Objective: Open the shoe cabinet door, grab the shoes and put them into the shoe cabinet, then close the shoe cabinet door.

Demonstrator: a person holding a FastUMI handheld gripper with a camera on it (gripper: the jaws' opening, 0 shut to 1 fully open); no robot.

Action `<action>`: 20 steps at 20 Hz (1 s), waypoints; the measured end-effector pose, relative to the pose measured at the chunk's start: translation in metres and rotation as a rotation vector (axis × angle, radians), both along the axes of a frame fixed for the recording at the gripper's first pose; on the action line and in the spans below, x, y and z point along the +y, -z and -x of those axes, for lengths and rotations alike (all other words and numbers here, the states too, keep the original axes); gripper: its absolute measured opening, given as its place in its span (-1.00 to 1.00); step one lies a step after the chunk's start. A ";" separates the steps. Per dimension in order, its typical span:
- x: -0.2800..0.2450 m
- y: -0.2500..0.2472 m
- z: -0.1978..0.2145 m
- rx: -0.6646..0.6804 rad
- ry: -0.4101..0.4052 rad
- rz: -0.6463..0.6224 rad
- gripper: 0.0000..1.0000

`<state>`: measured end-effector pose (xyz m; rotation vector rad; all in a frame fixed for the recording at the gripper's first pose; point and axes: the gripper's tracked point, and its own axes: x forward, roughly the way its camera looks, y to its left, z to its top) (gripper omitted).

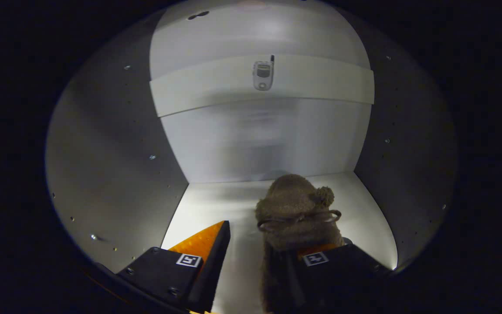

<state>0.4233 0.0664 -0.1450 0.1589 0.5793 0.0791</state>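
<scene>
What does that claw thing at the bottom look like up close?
The claw has two wedge-shaped fingers that narrow to a point, set on blocky black mounts. Each mount carries a small square black-and-white marker, and screw heads show on the left one. The inner faces have a bumpy, studded texture.

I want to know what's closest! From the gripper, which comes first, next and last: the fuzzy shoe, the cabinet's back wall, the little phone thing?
1. fuzzy shoe: at the gripper, against one finger.
2. back wall: beyond the shoe.
3. phone-shaped thing: higher up, on the pale strip; roughly tied with the wall.
</scene>
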 end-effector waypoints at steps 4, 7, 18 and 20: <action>-0.001 -0.020 0.036 -0.035 0.012 -0.022 0.98; -0.006 -0.048 0.070 -0.131 0.035 -0.046 0.98; -0.045 -0.145 0.310 -0.501 0.109 0.062 0.96; -0.056 -0.151 0.345 -0.532 0.100 0.093 0.96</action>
